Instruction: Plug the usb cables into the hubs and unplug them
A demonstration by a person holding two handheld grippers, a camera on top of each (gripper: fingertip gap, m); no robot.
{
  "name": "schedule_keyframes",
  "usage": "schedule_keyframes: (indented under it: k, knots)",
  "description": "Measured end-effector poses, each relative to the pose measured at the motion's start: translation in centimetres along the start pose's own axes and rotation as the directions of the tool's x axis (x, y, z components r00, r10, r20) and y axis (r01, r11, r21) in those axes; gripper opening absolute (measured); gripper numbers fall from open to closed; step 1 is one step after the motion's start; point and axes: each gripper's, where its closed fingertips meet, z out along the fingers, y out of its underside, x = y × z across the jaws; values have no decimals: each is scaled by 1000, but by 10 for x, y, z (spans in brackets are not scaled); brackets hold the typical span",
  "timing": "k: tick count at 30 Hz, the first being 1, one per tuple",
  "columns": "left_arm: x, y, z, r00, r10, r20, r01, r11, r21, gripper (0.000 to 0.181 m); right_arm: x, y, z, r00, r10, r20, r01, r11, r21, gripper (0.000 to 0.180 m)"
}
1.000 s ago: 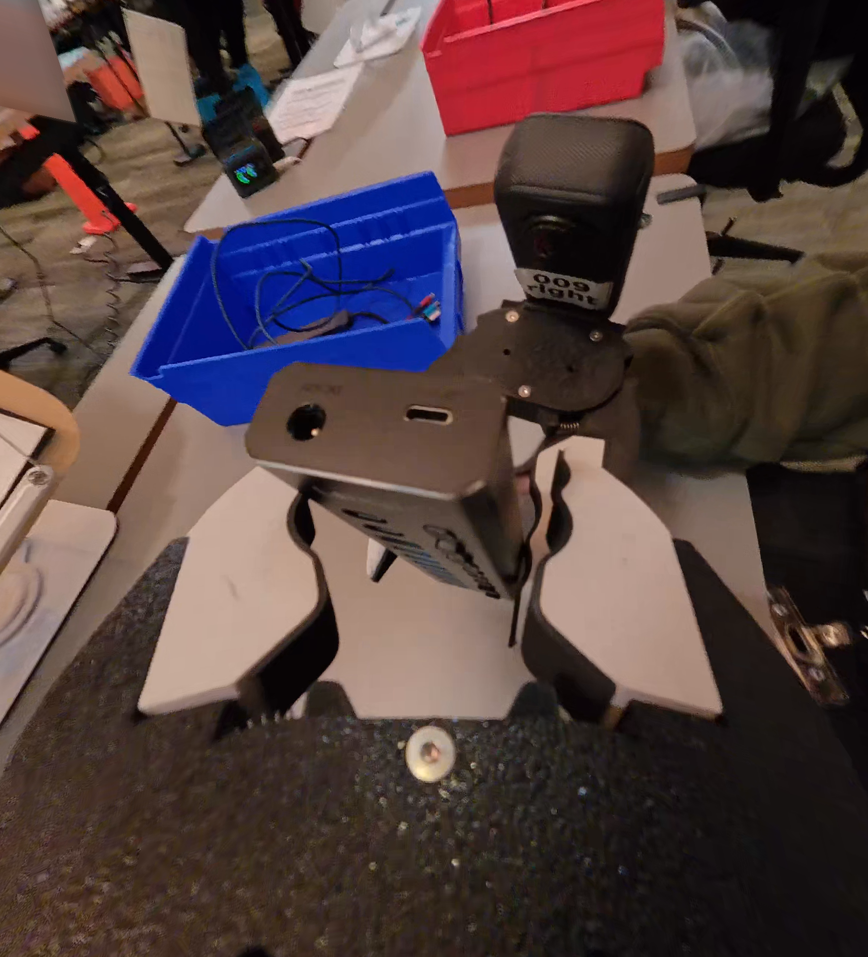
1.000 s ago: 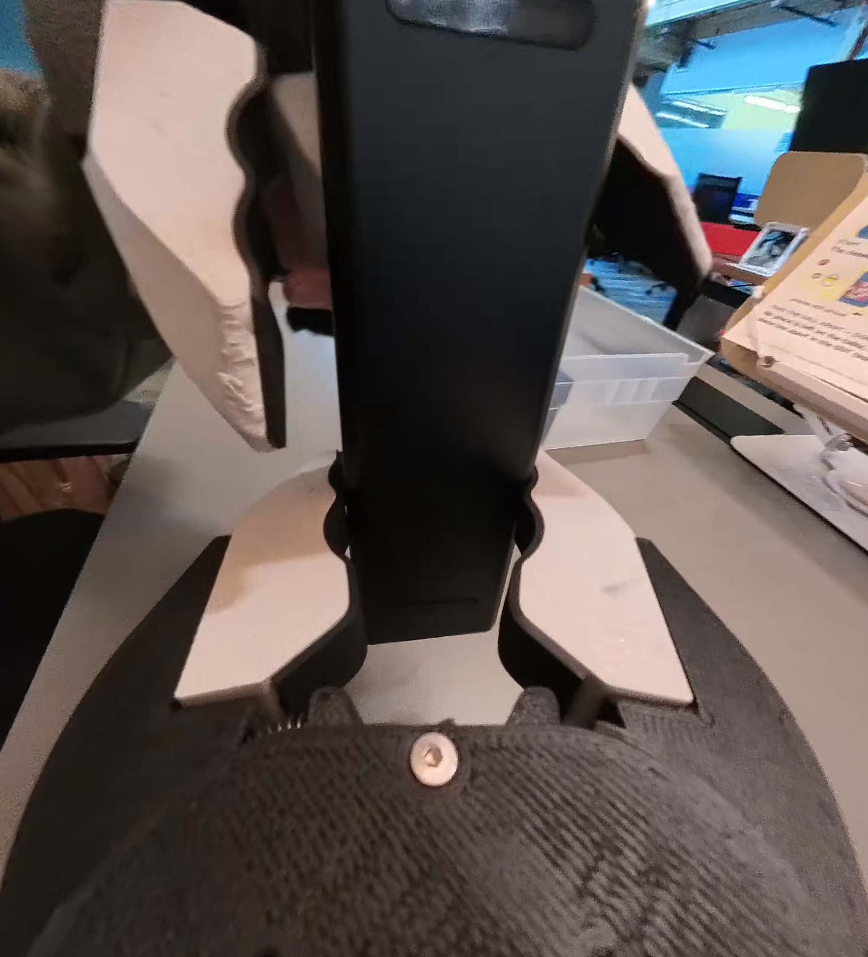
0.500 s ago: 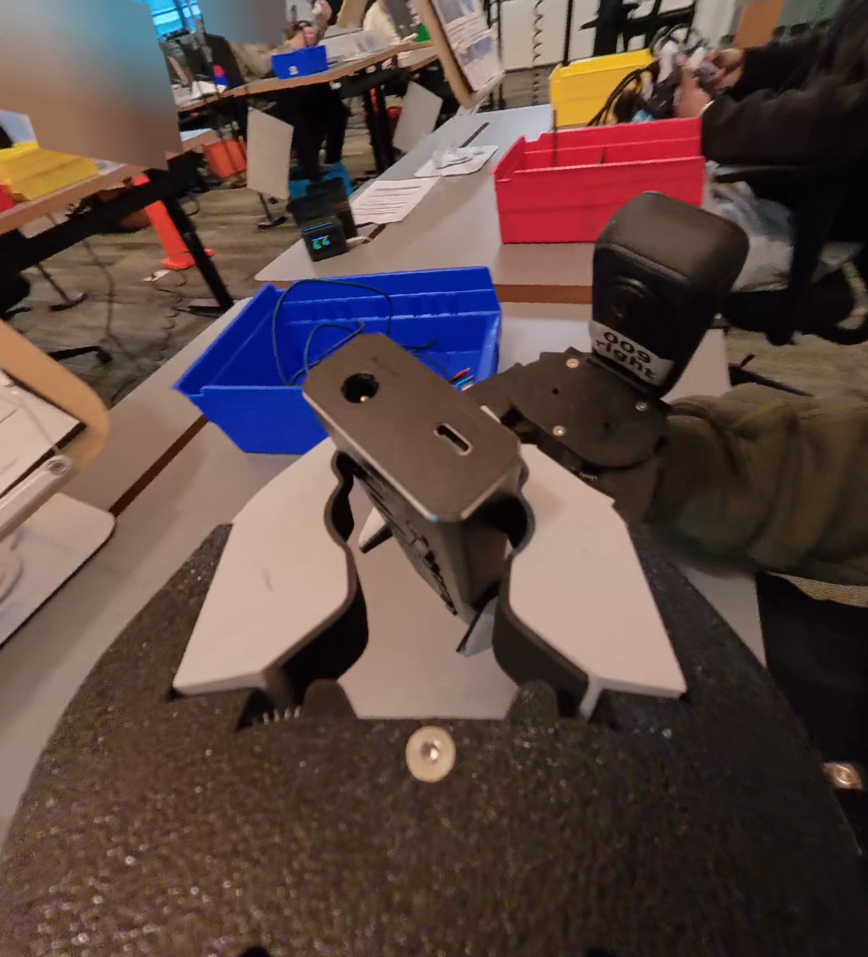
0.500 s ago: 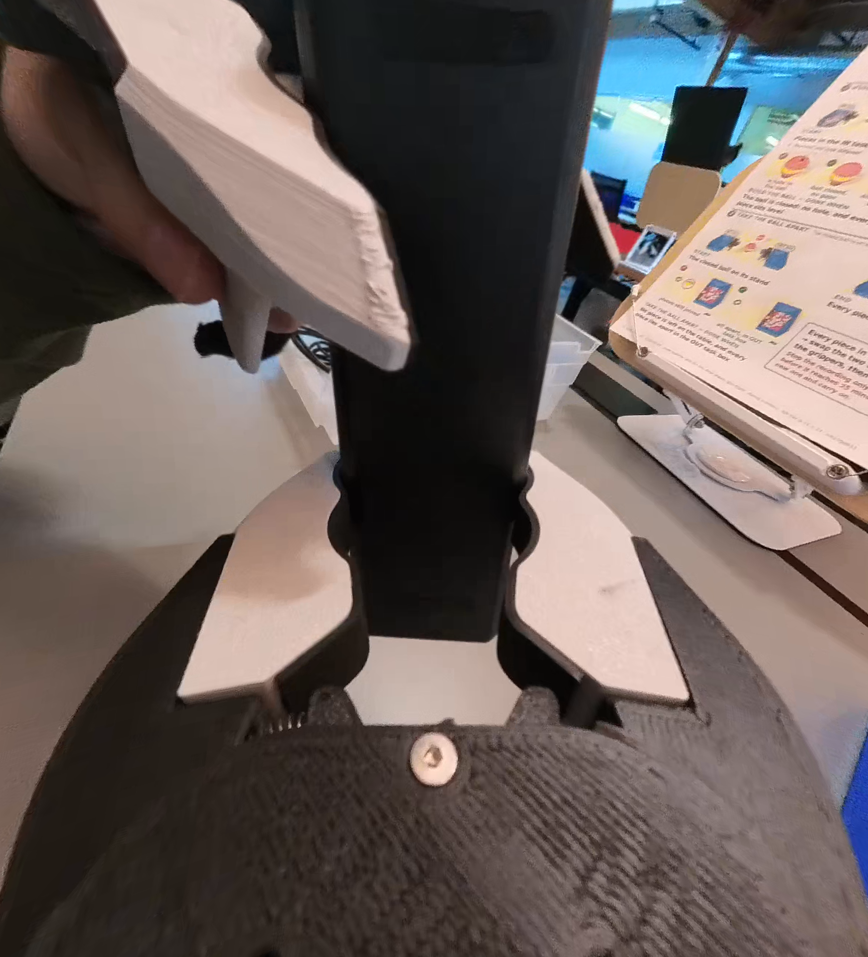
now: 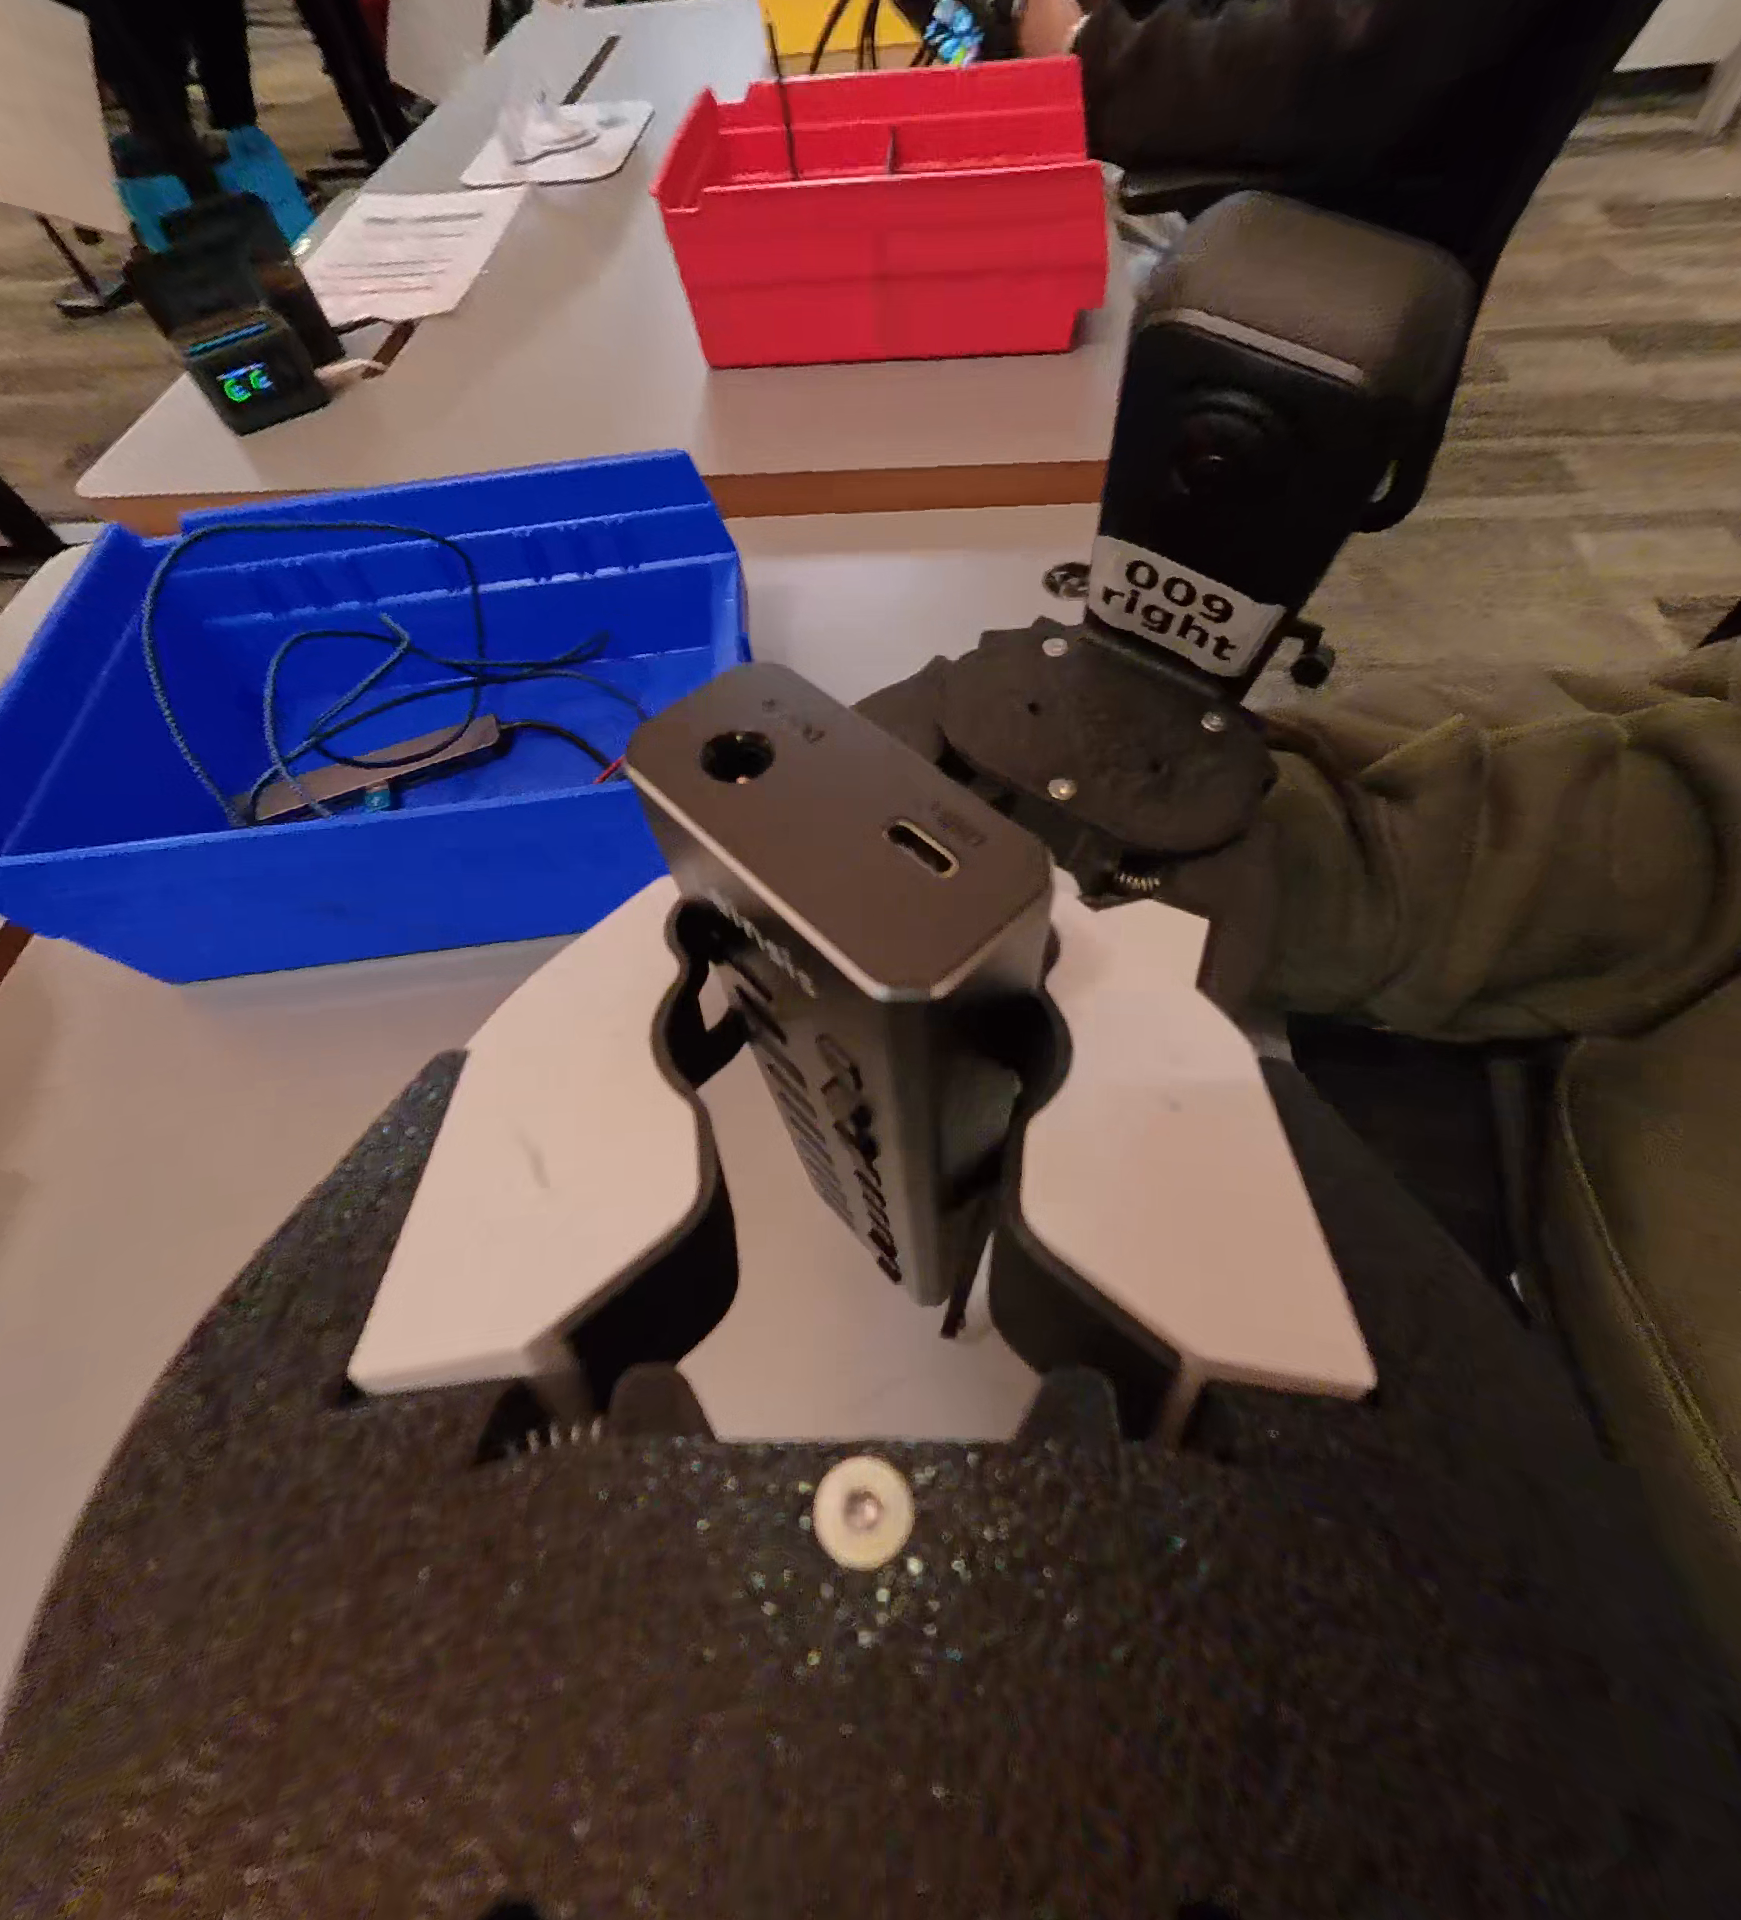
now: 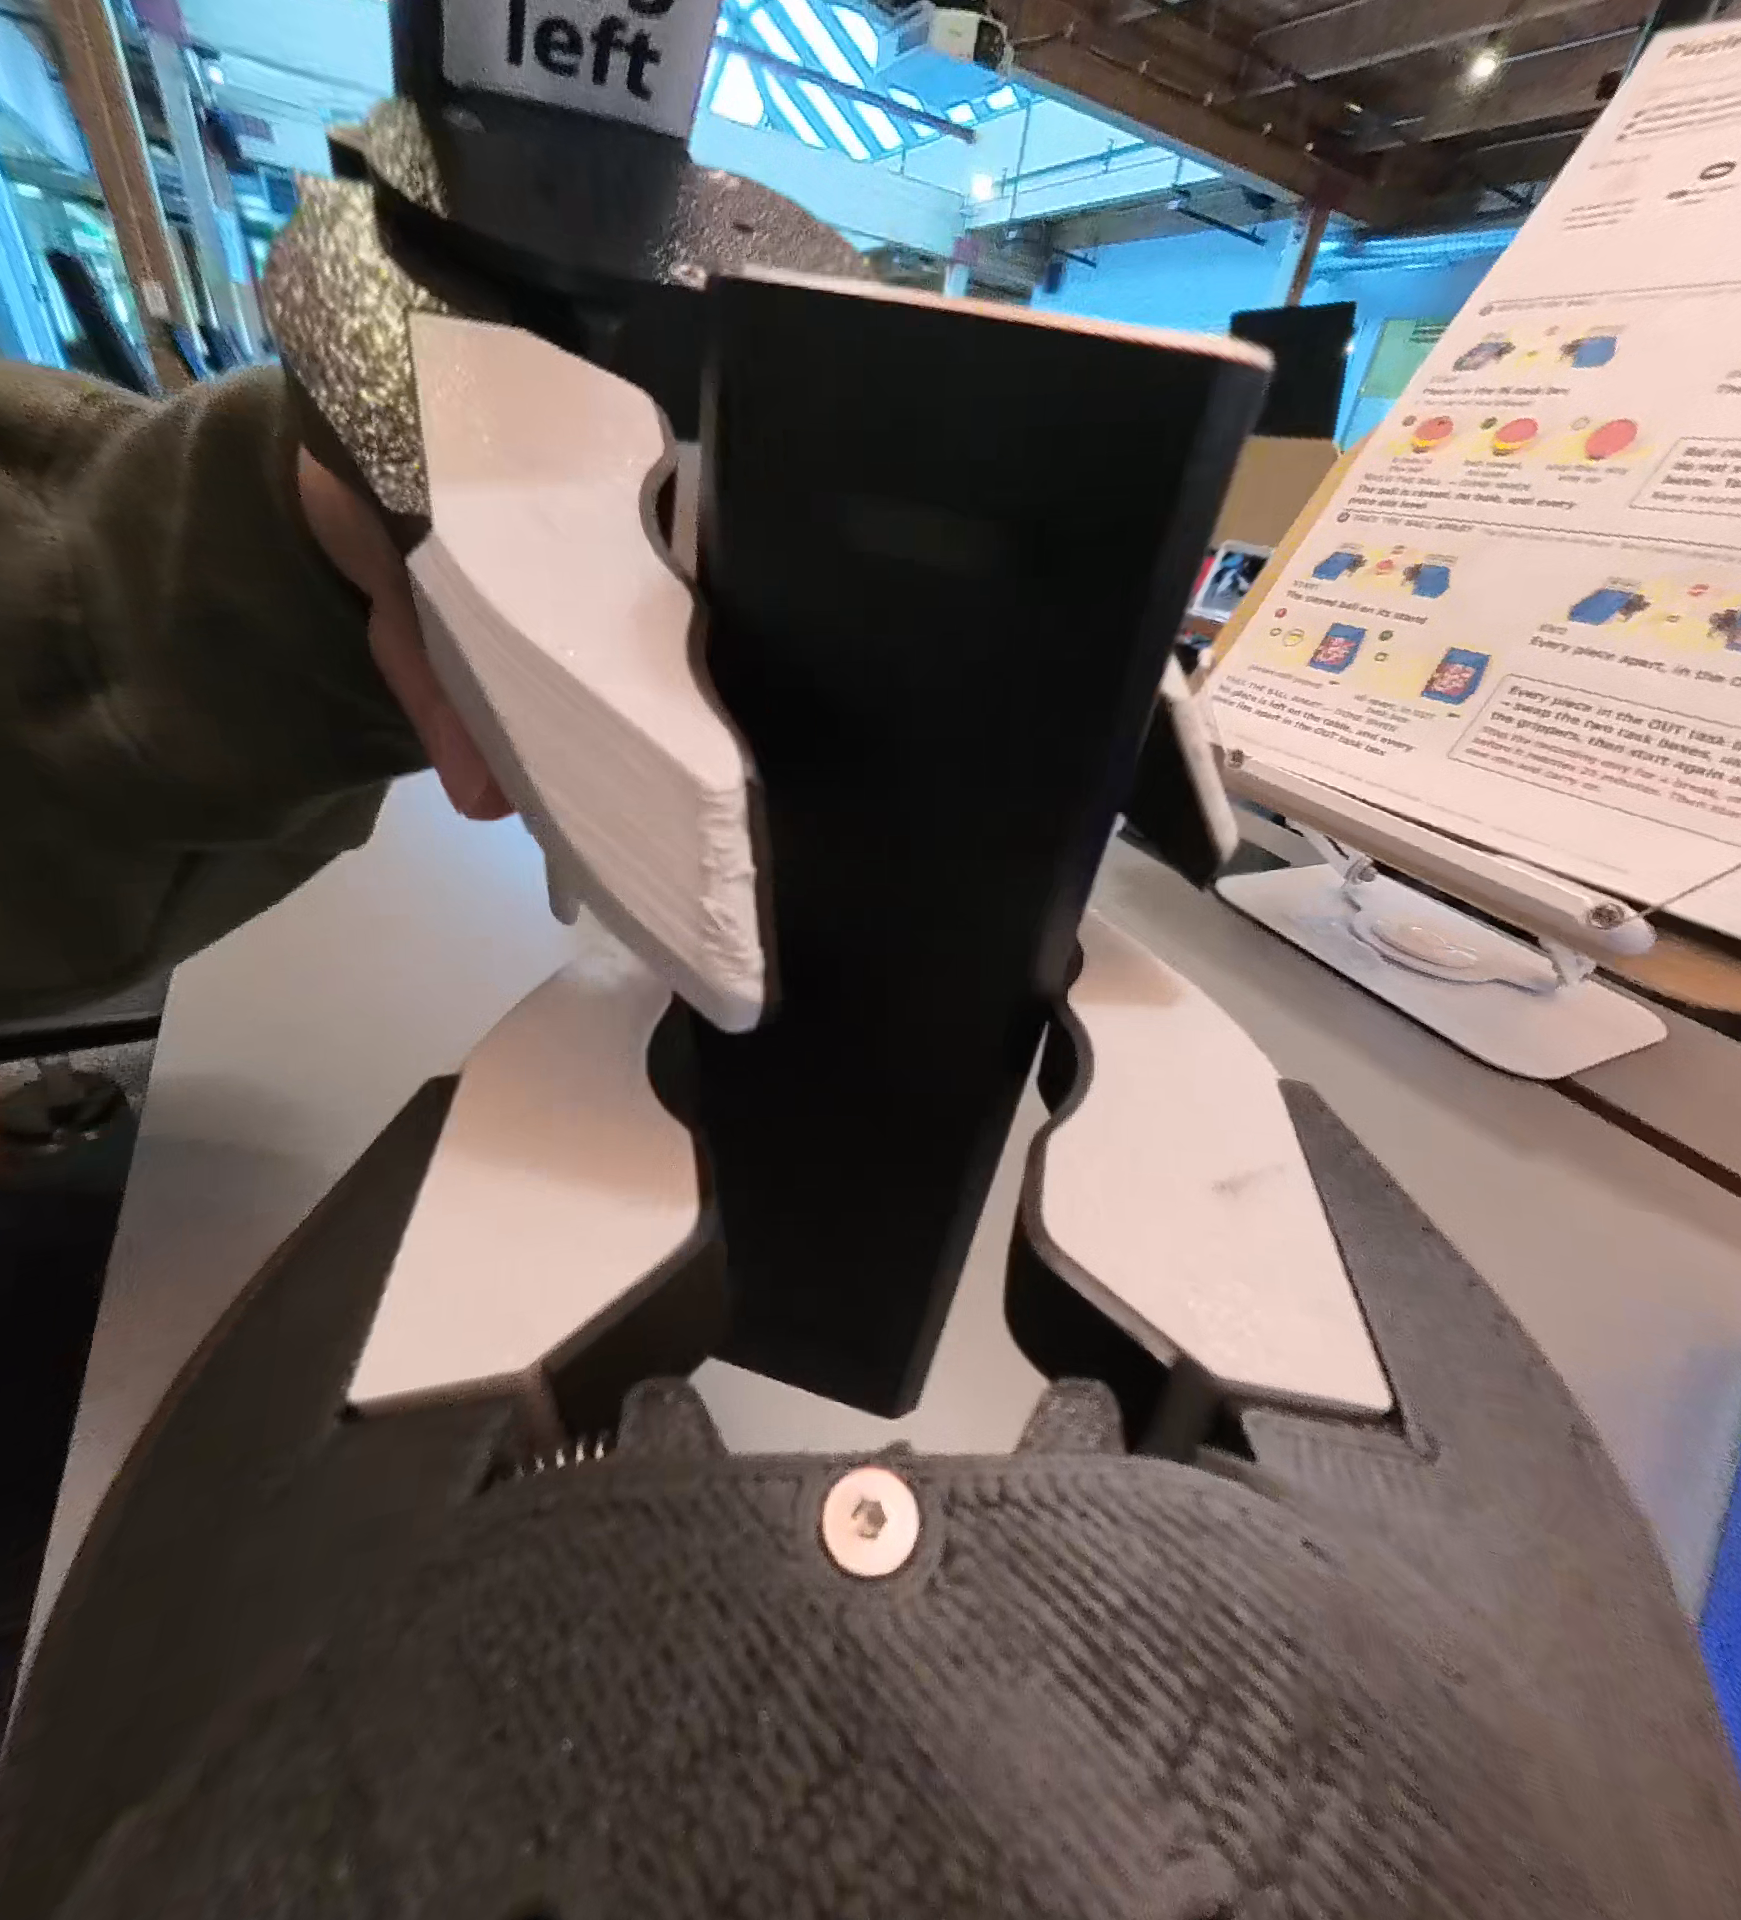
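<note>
- Grey tabletop [image 5: 170,1122] runs away toward a busy workroom; a blue bin [image 5: 222,873] sits at far left on it and a red bin [image 5: 887,260] stands farther off on the next table.
- Dark metal hub [image 5: 845,862] is held in the air over the table, both grippers on it at once, which reads as a handover or a re-grip to turn a port face outward.
- Left gripper [image 5: 861,1132] has its fingers closed against the hub's two sides; the hub sits between them, tilted, its end face with a round socket and a small oval port pointing up and away.
- Right gripper [image 6: 871,1174] is clamped on the same hub [image 6: 949,779] from the opposite side, its fingers pressed to the long body low down; the left gripper's white finger [image 6: 585,707] crosses the hub higher up.
- USB cables [image 5: 346,665] lie loose and coiled in the blue bin with a second, flat hub [image 5: 367,769], well apart from both grippers to the far left.
- Nothing is plugged into the held hub's visible end; plugging here looks not yet begun.
- An instruction board [image 6: 1572,540] stands at the right on a stand.
</note>
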Motion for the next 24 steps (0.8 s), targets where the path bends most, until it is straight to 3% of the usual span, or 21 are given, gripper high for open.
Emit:
schedule_keyframes:
  k: [4,7,9,15,20,24]
  knots:
    - [-1,3,7,993,-64,99,68,997,-36,56,-1,8,-2,992,129,-10,-129,991,-19,64]
    - [-16,7,7,946,-3,325,35,995,-92,56,9,18,-2,988,108,-109,-112,993,-28,62]
    - [-14,0,9,931,-58,360,70,997,-19,55,8,17,-2,991,85,-103,-90,995,-40,63]
    - [-10,-2,1,936,-79,343,67,997,47,57,3,15,-6,999,16,-35,-18,999,-46,62]
    - [3,0,-5,982,-85,167,69,993,100,62,-6,20,-3,998,34,43,-32,999,-40,62]
    - [-1,-10,-22,988,-58,143,37,989,145,63,-8,22,-2,997,47,66,-44,998,-42,62]
